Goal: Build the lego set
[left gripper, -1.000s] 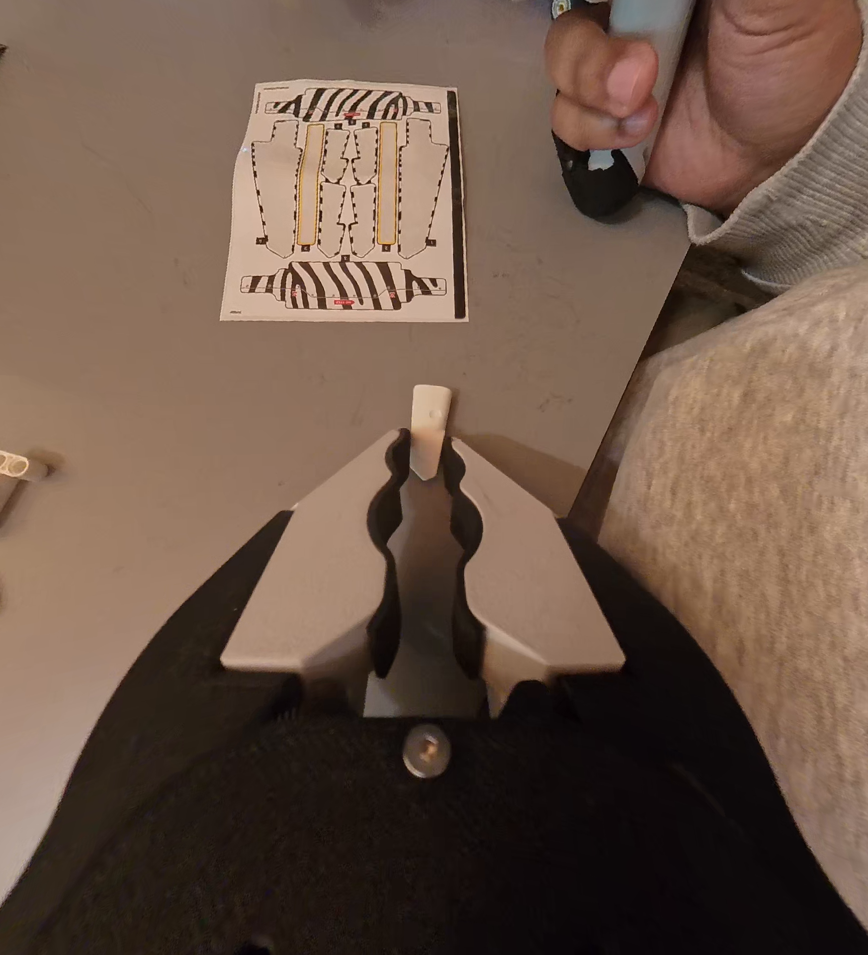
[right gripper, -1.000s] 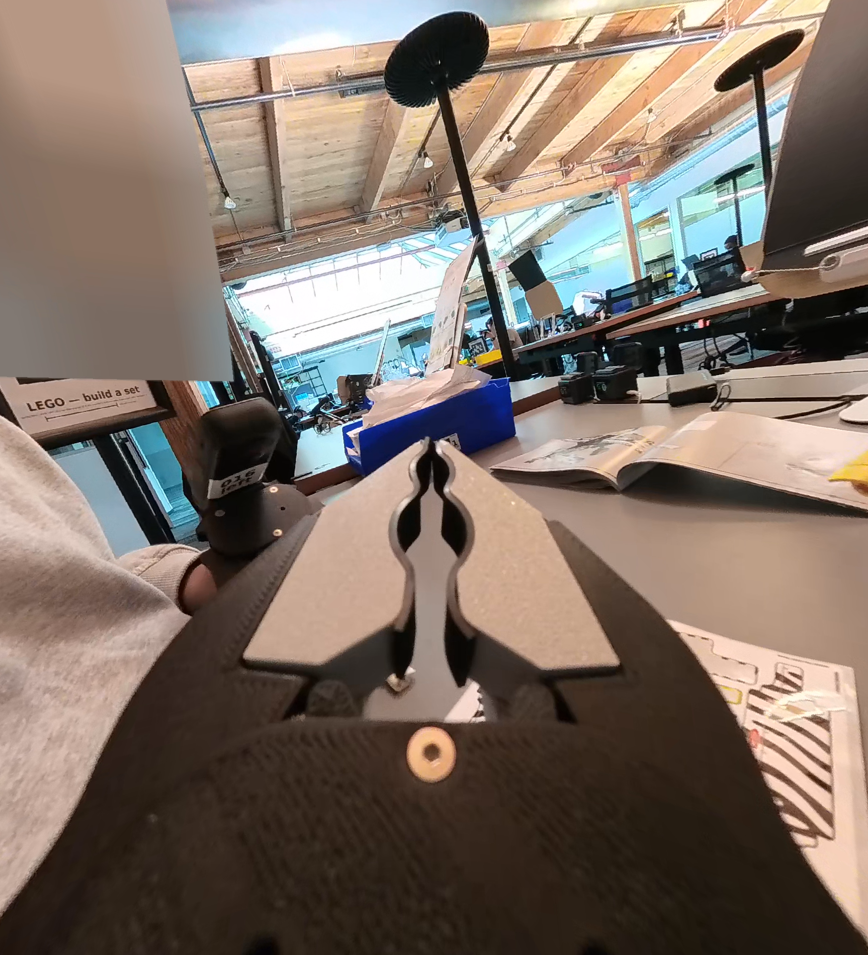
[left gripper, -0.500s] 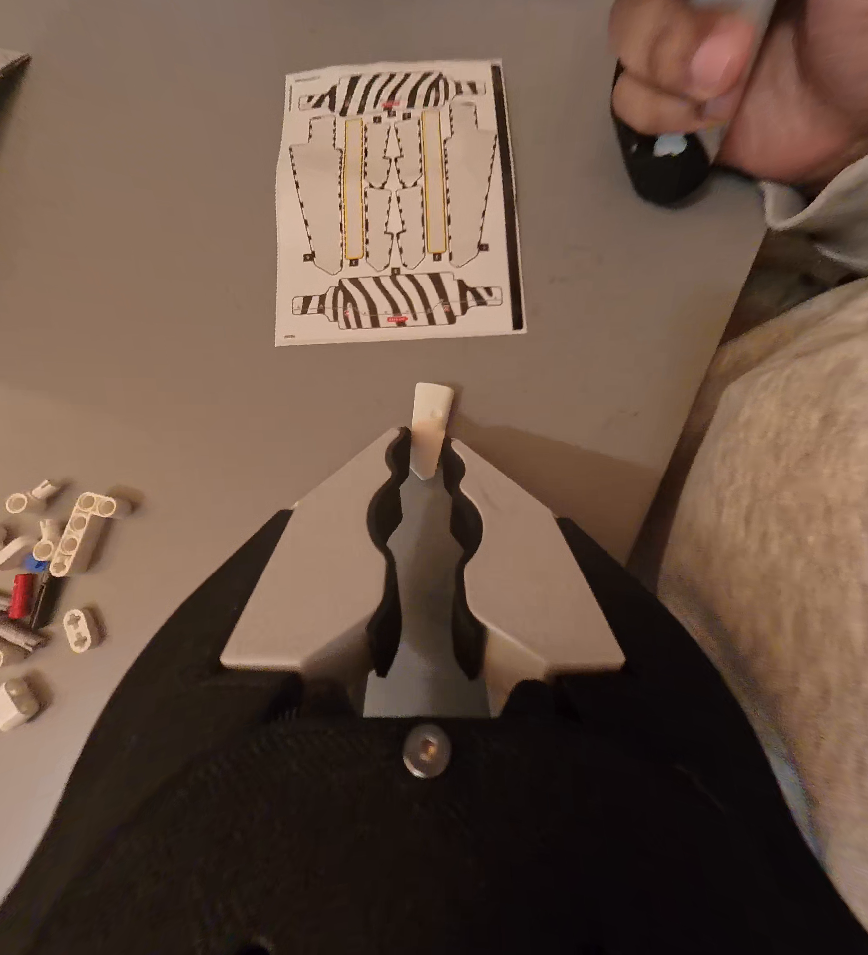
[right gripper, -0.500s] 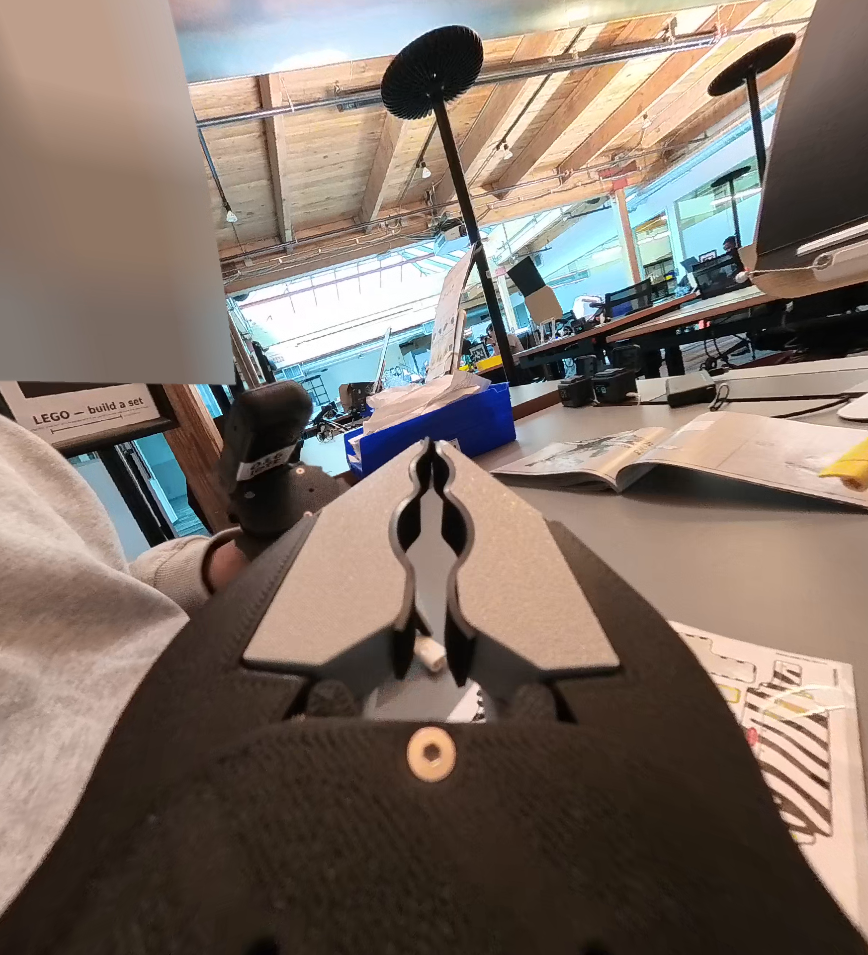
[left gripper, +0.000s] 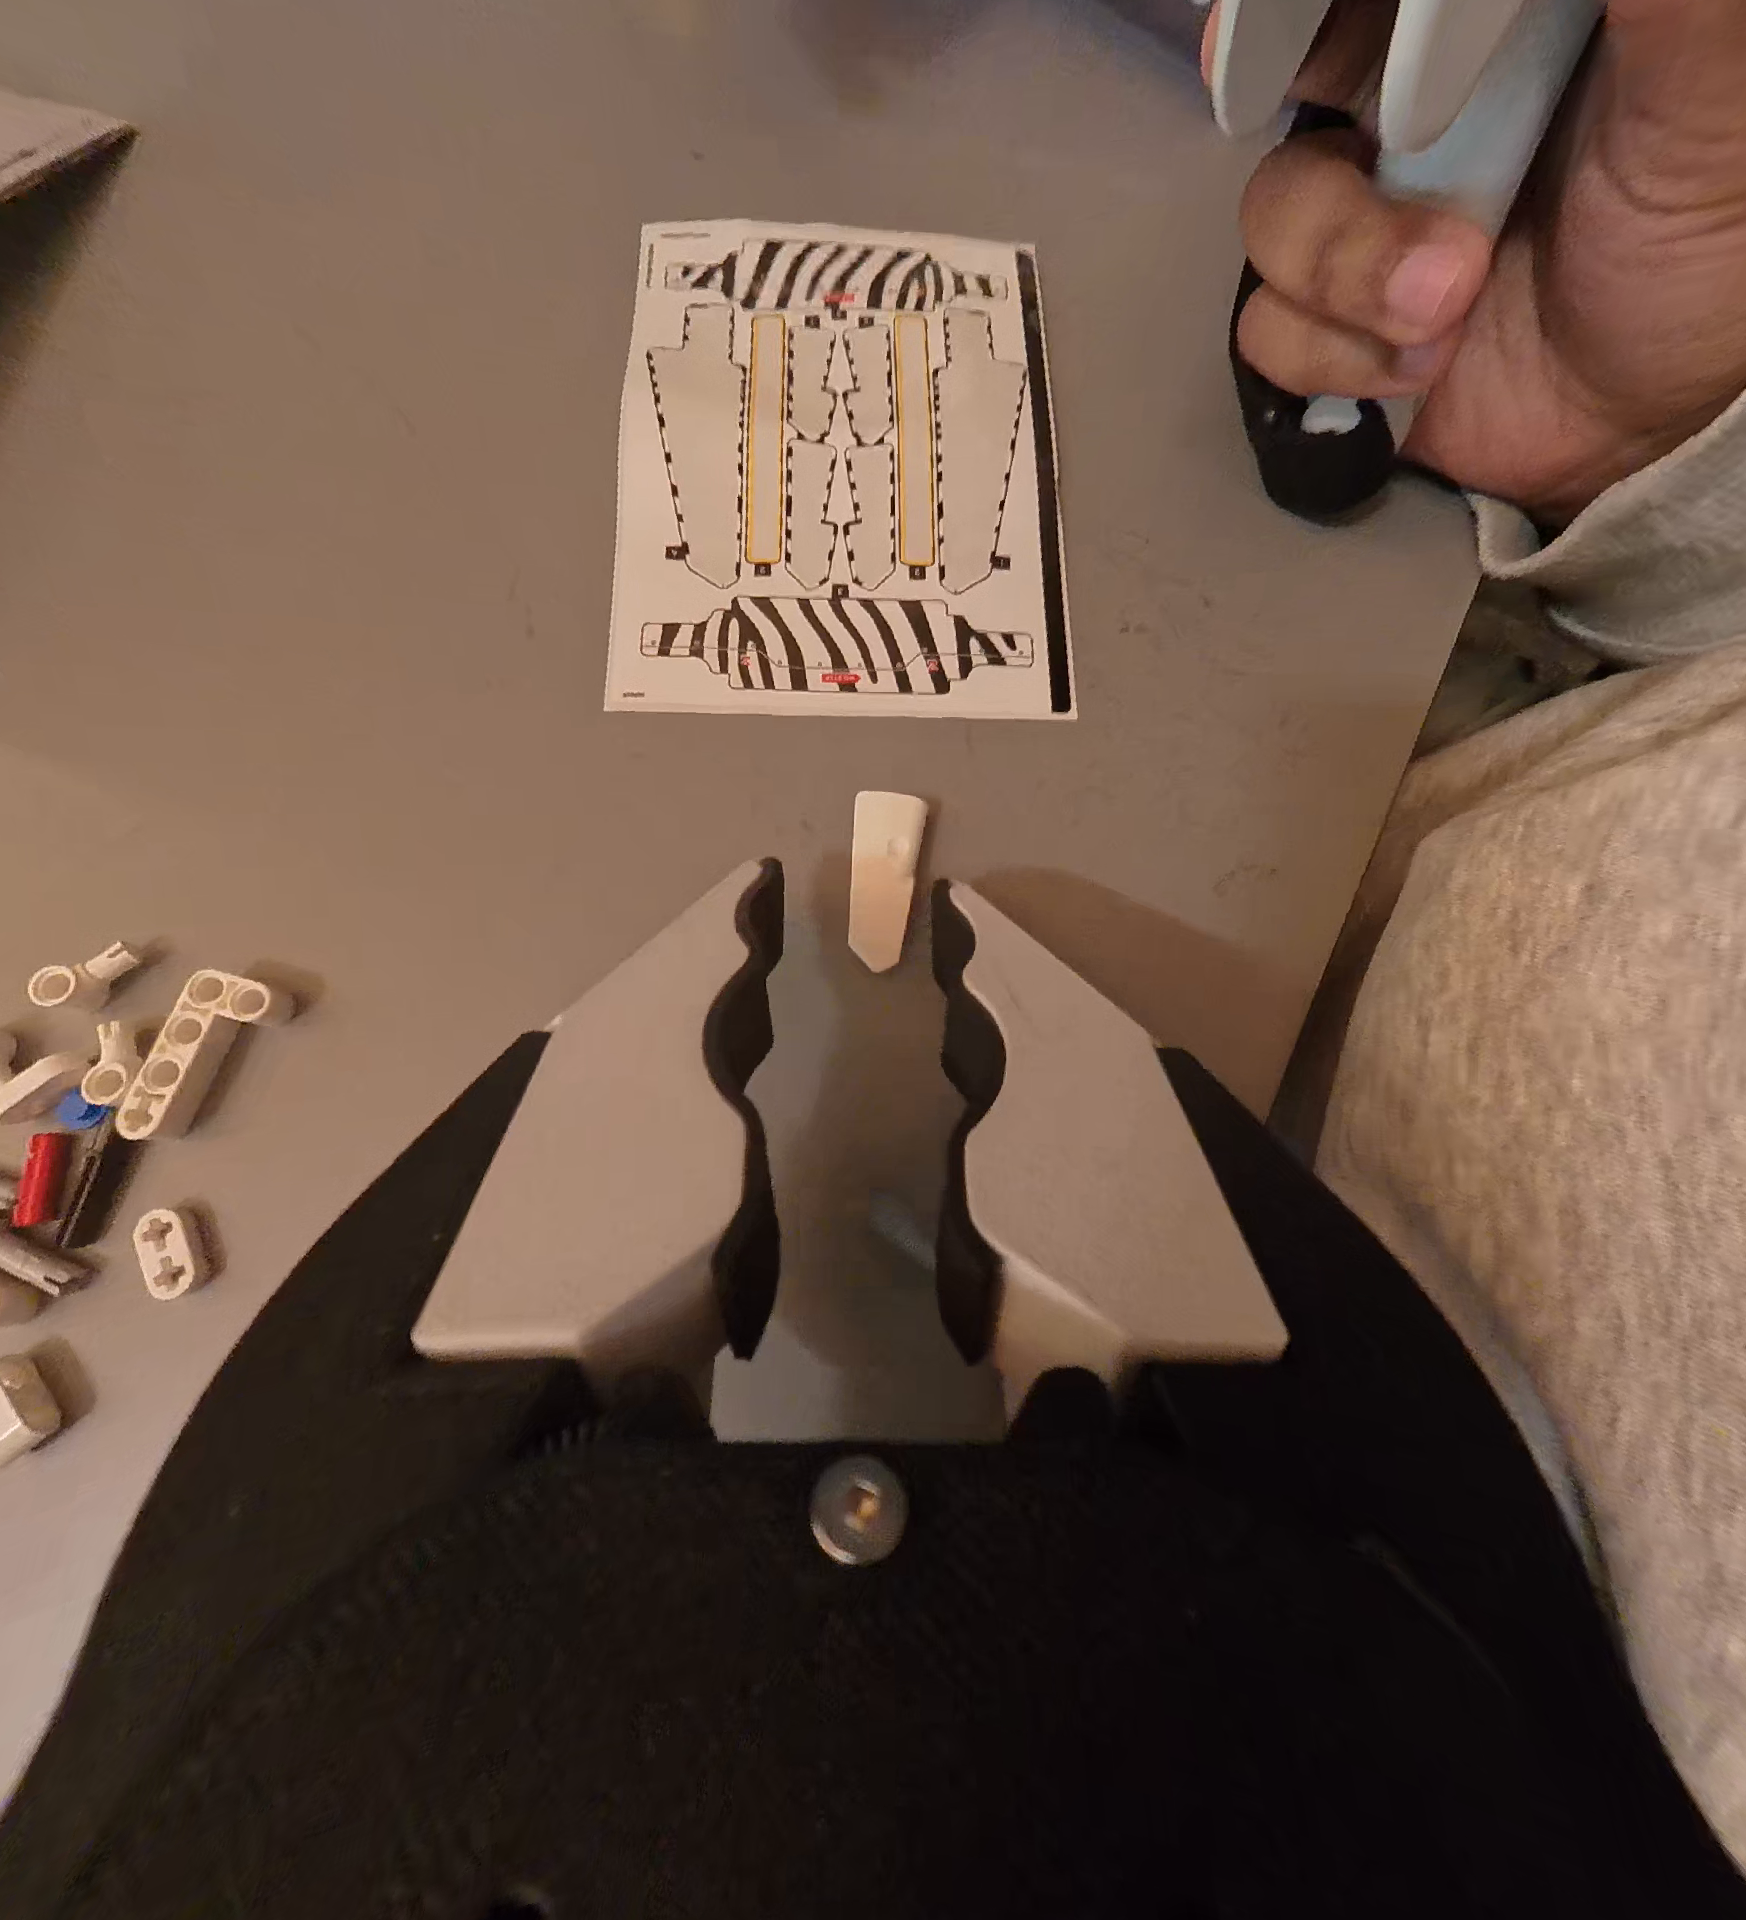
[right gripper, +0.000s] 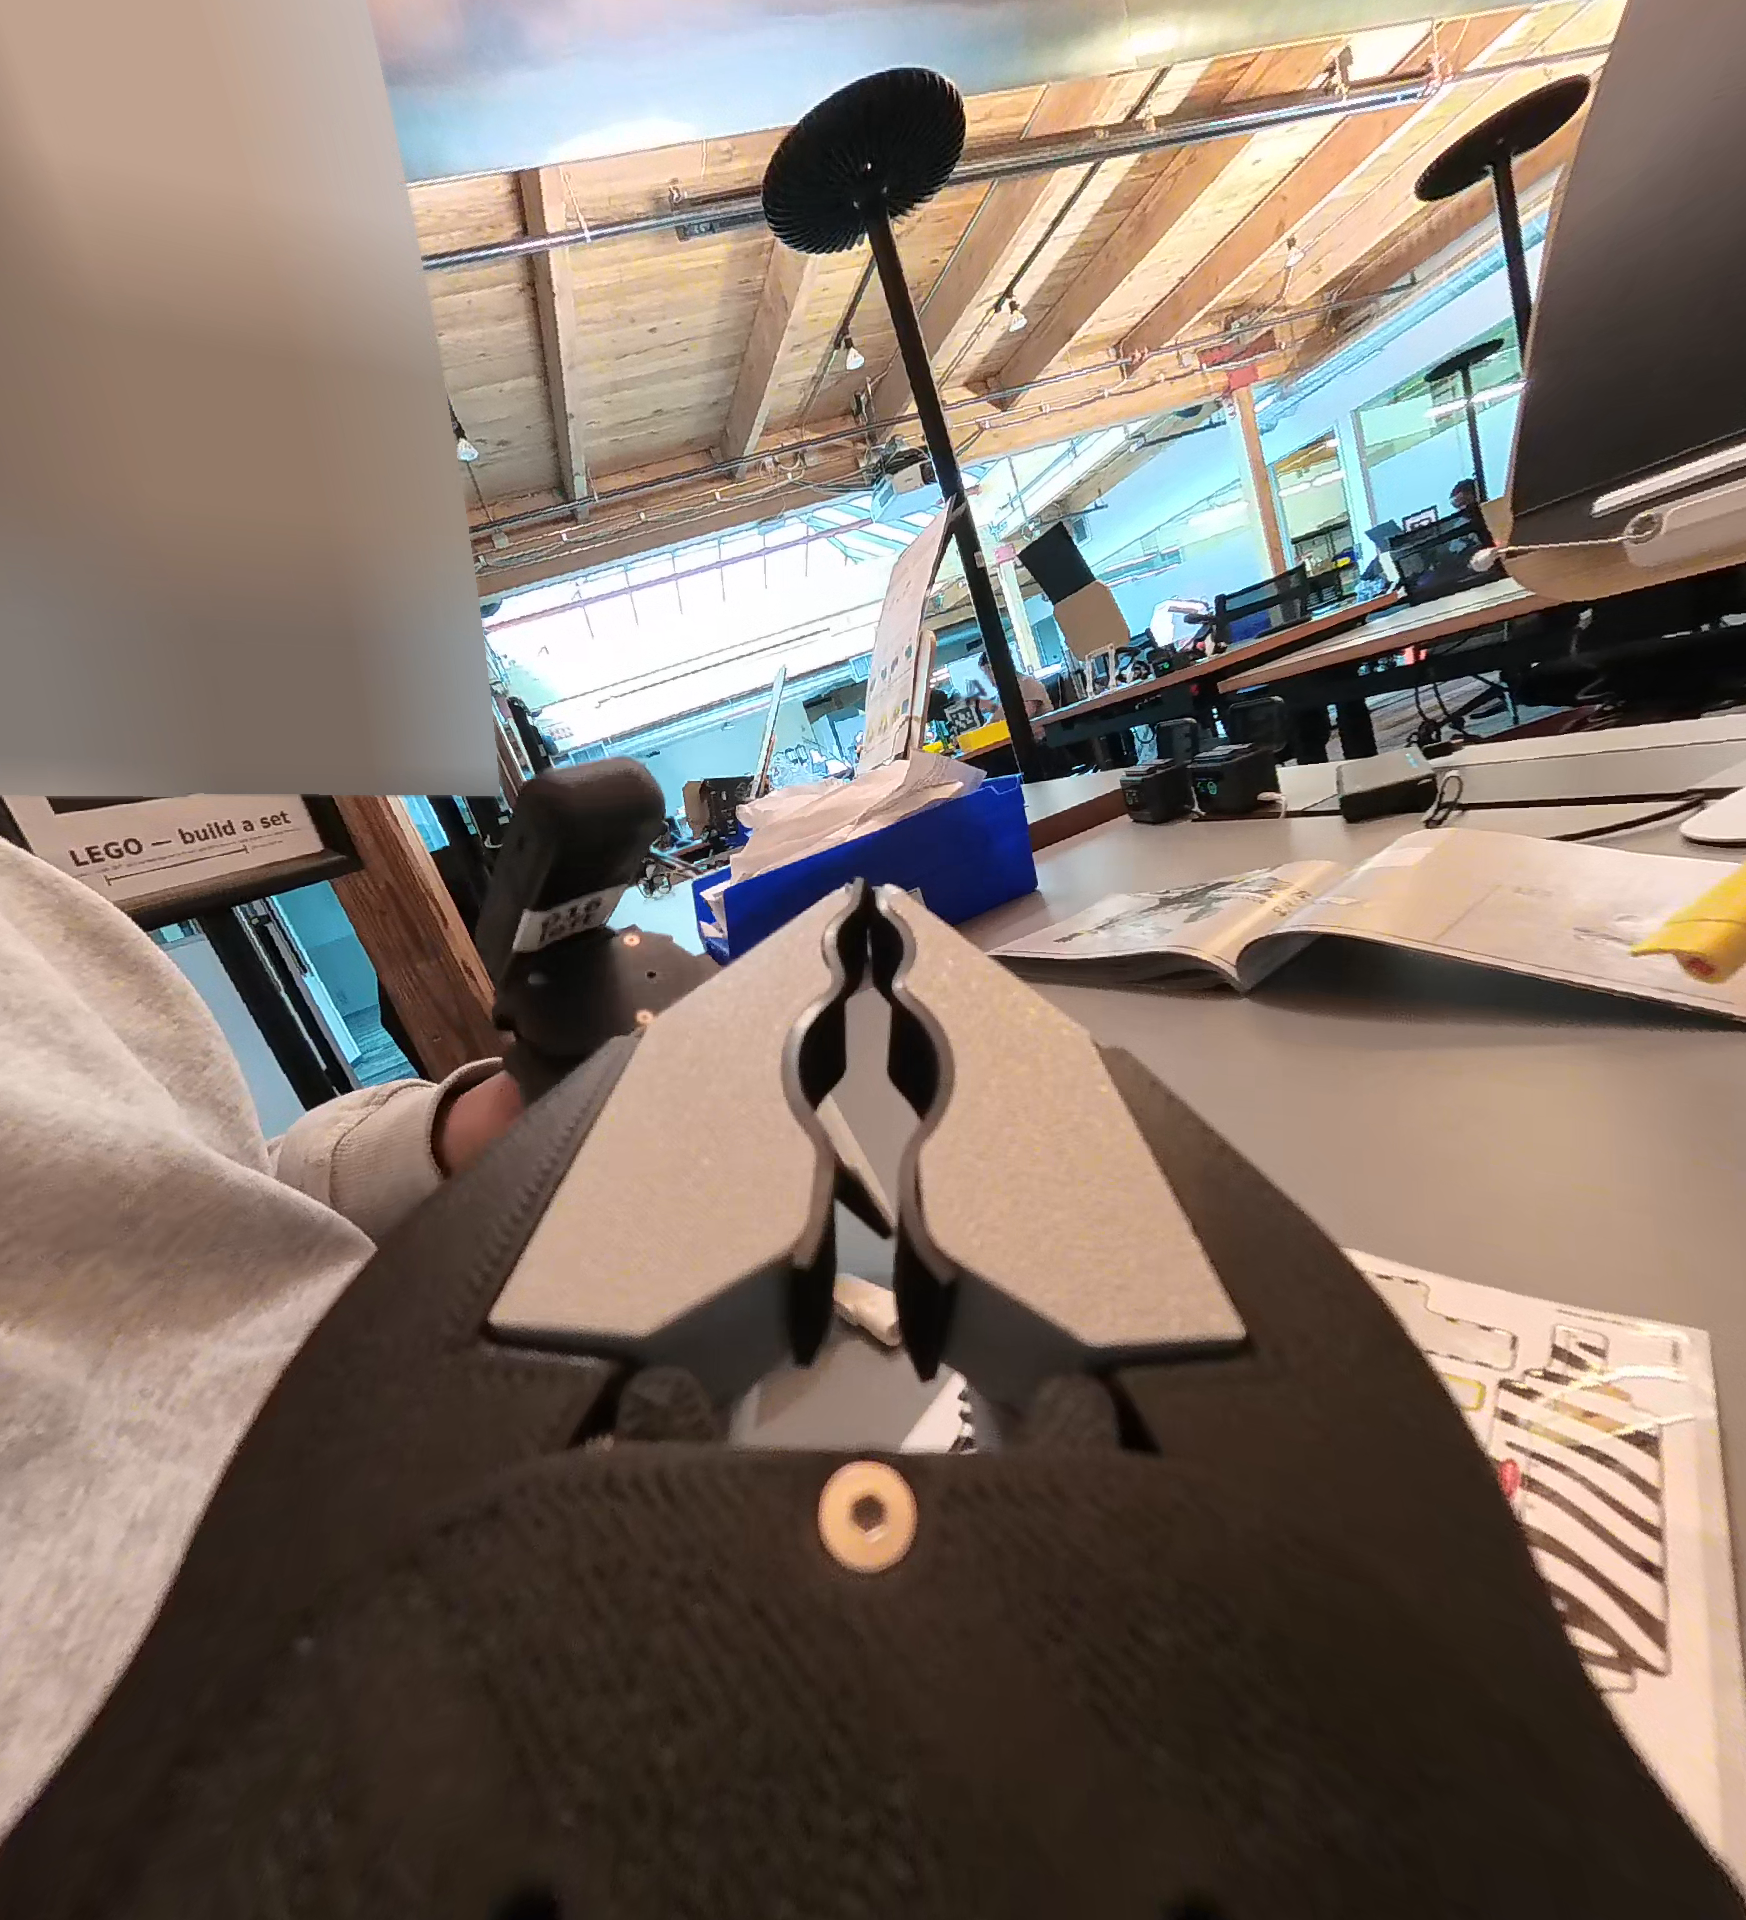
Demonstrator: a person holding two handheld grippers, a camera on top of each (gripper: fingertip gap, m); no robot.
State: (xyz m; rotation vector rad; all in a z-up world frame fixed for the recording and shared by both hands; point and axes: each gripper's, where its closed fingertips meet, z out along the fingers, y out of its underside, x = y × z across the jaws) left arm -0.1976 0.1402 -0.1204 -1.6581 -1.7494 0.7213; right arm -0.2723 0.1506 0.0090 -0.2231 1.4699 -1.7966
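In the left wrist view my left gripper (left gripper: 853,883) is open just above the grey table (left gripper: 277,623). A small white curved lego piece (left gripper: 884,894) sits between its fingertips with a gap on each side, free of both. A pile of loose white, grey, red and blue lego parts (left gripper: 110,1132) lies at the left. My right gripper (right gripper: 867,896) is shut and empty, tilted up over the table. A bit of white piece (right gripper: 869,1311) shows through the gap behind its jaws.
A zebra-striped sticker sheet (left gripper: 838,468) lies ahead of the left gripper and also shows in the right wrist view (right gripper: 1575,1475). A hand (left gripper: 1492,270) grips the right gripper's handle. An open booklet (right gripper: 1420,925), a blue bin (right gripper: 879,862) and a yellow tool (right gripper: 1731,904) sit farther back.
My left gripper has opened and let go of the white piece it held. Its view has shifted so more of the loose parts show. The right gripper has stayed shut.
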